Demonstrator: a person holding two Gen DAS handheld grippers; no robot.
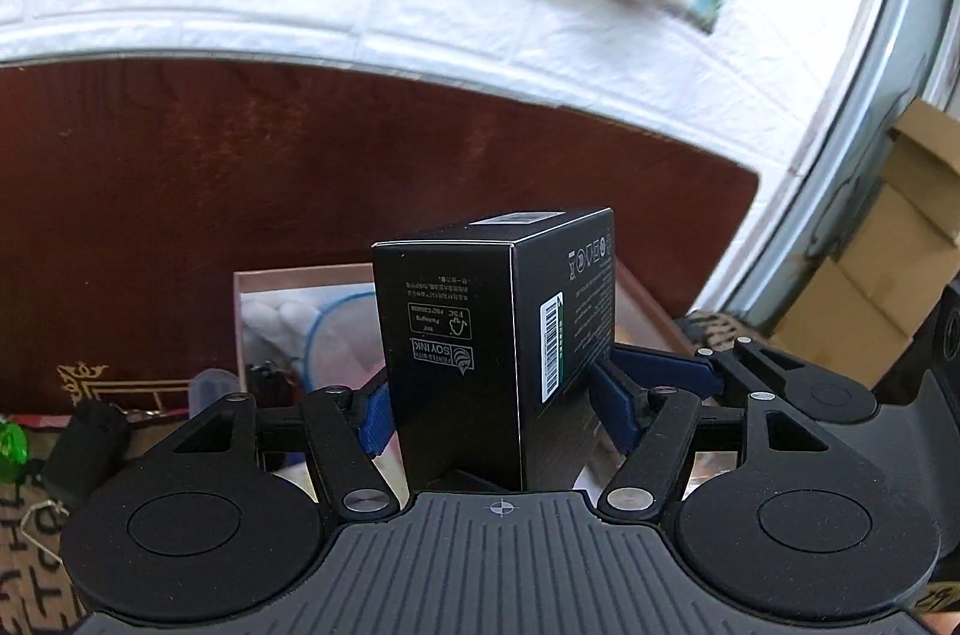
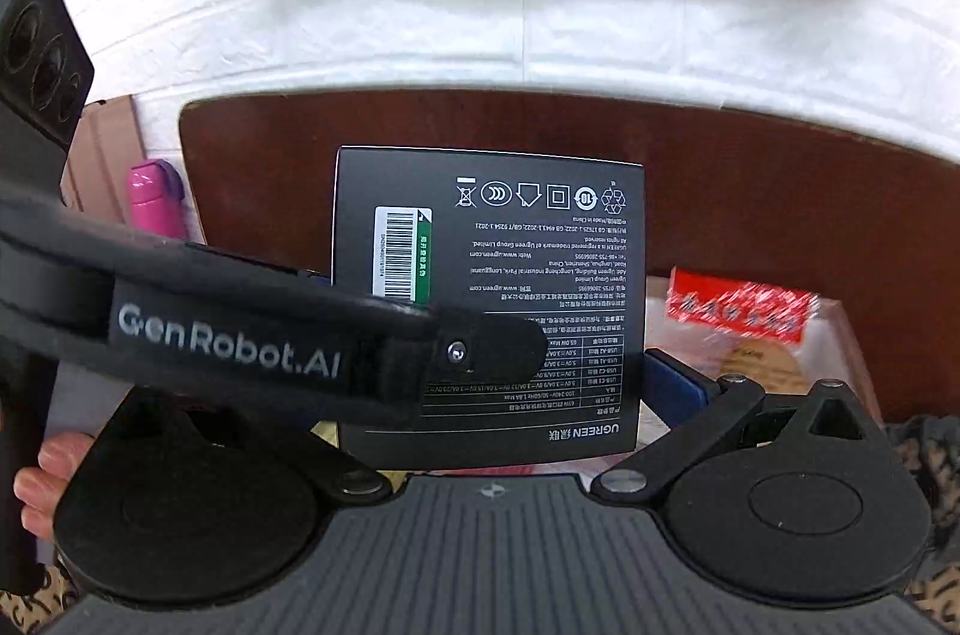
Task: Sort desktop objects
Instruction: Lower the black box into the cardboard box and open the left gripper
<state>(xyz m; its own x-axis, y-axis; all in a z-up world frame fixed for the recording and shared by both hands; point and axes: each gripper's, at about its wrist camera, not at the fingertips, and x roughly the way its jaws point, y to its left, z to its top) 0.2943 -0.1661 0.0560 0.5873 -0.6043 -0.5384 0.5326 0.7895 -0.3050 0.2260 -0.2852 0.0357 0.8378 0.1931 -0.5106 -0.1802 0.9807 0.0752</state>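
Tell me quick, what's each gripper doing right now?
Left gripper: closed on the black box.
Right gripper: also at the black box; one finger hidden, so its state cannot be told.

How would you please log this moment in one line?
left hand-held gripper: shut on black box | right hand-held gripper: grip unclear

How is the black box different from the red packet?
The black box is dark with sharp corners, while the red packet is bright and crinkly. The black box stands upright, gripped between the fingers of the left gripper. The red packet lies lower down with nothing gripping it. Both have printing on them.
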